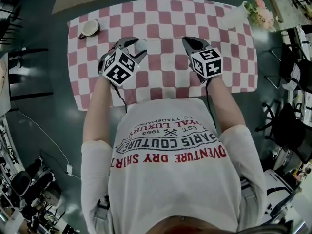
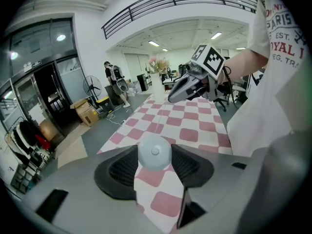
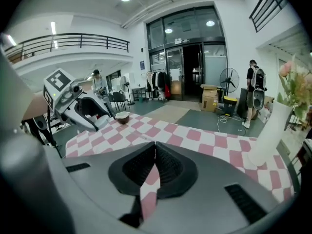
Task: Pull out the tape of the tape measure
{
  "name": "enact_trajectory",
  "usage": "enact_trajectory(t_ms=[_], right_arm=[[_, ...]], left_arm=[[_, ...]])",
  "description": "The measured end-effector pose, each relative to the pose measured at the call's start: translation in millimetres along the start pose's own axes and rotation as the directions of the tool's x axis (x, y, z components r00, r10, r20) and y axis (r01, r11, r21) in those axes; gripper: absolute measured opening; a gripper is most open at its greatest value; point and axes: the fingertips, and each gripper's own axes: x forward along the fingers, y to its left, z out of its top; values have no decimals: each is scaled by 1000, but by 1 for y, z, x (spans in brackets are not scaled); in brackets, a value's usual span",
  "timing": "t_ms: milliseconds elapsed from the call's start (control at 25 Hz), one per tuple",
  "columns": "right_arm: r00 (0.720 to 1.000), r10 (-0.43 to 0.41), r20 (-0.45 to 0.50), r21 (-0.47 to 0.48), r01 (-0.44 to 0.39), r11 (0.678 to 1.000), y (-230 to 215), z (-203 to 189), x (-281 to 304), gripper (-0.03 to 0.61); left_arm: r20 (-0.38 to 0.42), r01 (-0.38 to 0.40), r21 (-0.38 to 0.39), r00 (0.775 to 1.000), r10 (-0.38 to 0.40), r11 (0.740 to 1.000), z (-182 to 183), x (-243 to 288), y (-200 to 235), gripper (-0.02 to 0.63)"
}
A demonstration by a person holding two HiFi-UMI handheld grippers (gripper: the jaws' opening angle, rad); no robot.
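A round, pale tape measure (image 2: 154,151) sits between the pads of my left gripper (image 2: 155,147), which is shut on it just above the pink and white checked tablecloth (image 2: 190,126). In the head view the tape measure (image 1: 141,44) shows at the tip of the left gripper (image 1: 135,47), left of the table's middle. No tape is drawn out. My right gripper (image 1: 187,41) hovers a short way to the right, apart from the tape measure. Its jaws are shut with nothing between them (image 3: 154,145). From the left gripper view the right gripper (image 2: 187,87) hangs over the cloth.
A small bowl (image 1: 89,28) stands at the table's far left corner. A white vase of pink flowers (image 1: 241,12) stands at the far right corner. Office chairs (image 1: 287,126) crowd the floor to the right. A person (image 3: 254,91) stands by a fan in the background.
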Motion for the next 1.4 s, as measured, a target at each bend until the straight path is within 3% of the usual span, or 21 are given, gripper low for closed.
enact_trajectory(t_ms=[280, 520, 640, 1000, 1200, 1400], right_arm=[[998, -60, 9, -18, 60, 998, -12, -6, -11, 31], [985, -169, 30, -31, 170, 985, -22, 4, -16, 31], [974, -227, 27, 3, 227, 974, -38, 2, -22, 31], [966, -260, 5, 61, 259, 964, -50, -8, -28, 31], [965, -261, 8, 57, 260, 964, -55, -5, -31, 31], [957, -291, -6, 48, 290, 956, -59, -7, -31, 31]], left_arm=[[24, -31, 0, 999, 31, 1000, 0, -1, 4, 230], [64, -79, -28, 995, 81, 996, 7, 2, 13, 230], [45, -103, -53, 993, 106, 993, 0, 0, 22, 230], [38, -117, -119, 992, 122, 986, -7, 0, 28, 230], [74, -133, -173, 986, 148, 976, -6, -4, 36, 230], [67, -138, -167, 986, 151, 976, -5, -2, 32, 230]])
